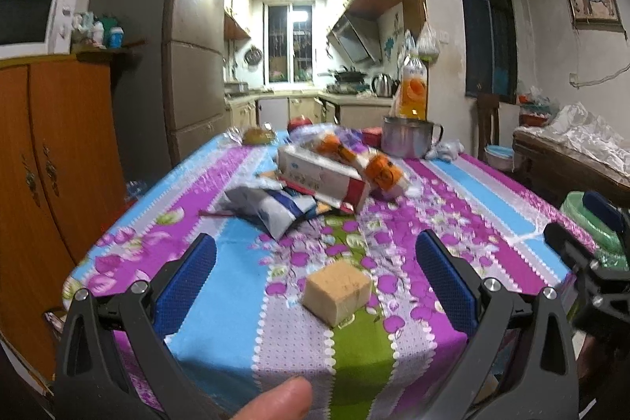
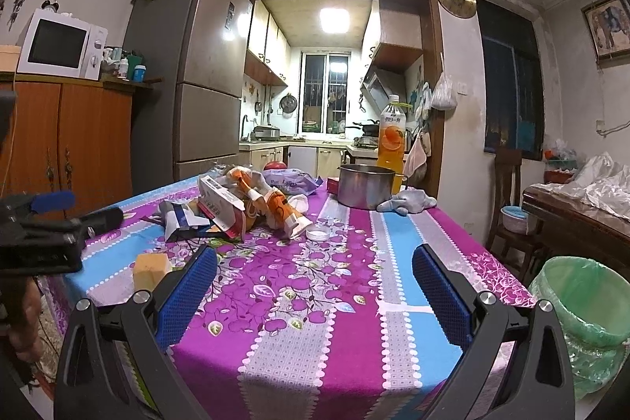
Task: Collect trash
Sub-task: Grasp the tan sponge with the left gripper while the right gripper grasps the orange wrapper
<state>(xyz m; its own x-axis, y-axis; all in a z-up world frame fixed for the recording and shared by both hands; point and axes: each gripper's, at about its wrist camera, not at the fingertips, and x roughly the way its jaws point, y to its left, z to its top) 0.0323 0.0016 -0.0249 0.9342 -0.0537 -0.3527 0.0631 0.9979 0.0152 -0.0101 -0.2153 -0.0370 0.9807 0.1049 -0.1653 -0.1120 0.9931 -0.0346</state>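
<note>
Purple-blue floral tablecloth [image 2: 315,302] in kitchen-dining room, left gripper [image 1: 315,278] jaws wide, empty, tan foam cube [image 1: 337,291] between them, right gripper [image 2: 315,286] wide, empty, wrapper-and-carton trash pile [image 2: 240,207] mid-table, green-lined bin [image 2: 582,306] beside table's right edge.

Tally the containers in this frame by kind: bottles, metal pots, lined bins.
Orange juice plastic bottle: 1
Steel handled pot: 1
Green-bag-lined bin: 1
Total: 3
</note>
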